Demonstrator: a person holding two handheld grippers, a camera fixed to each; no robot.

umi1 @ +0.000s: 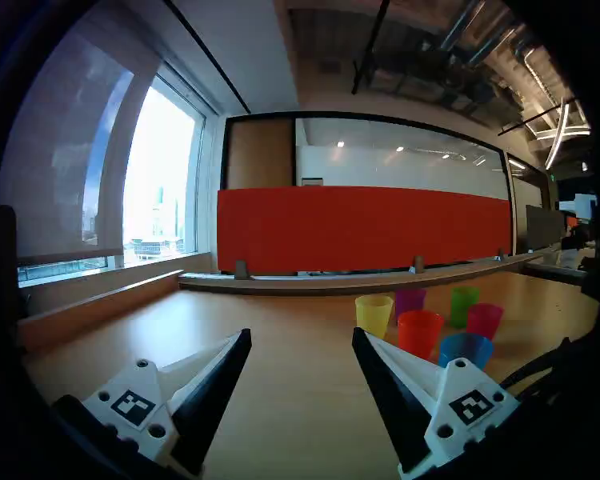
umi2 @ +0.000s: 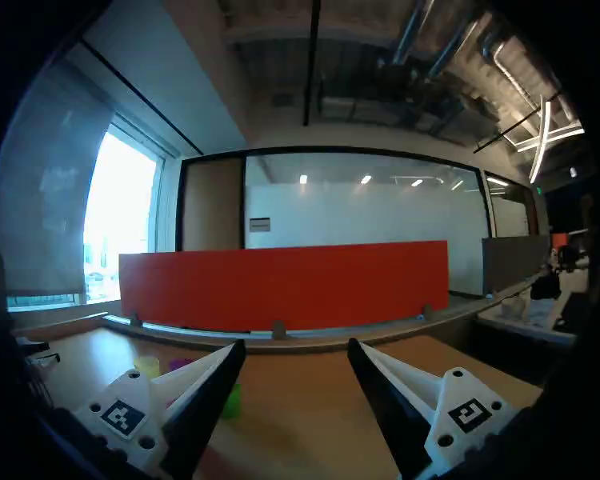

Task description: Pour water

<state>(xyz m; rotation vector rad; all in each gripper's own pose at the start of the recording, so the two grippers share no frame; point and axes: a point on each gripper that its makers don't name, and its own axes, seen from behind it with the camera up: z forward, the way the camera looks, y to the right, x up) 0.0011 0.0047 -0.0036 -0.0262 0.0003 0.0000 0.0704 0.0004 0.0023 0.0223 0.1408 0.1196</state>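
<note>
My right gripper (umi2: 296,346) gapes empty over the table (umi2: 316,416); yellow cup (umi2: 148,366) and green cup (umi2: 233,402) peek behind one finger.

The left tool (umi1: 300,333) has two pointed fingers (umi1: 212,384), white on the outer side and black on the inner. Each bears a square black-and-white marker (umi1: 133,406) and small round screw holes (umi1: 142,363). The right tool (umi2: 296,344) is built and coloured alike.
</note>
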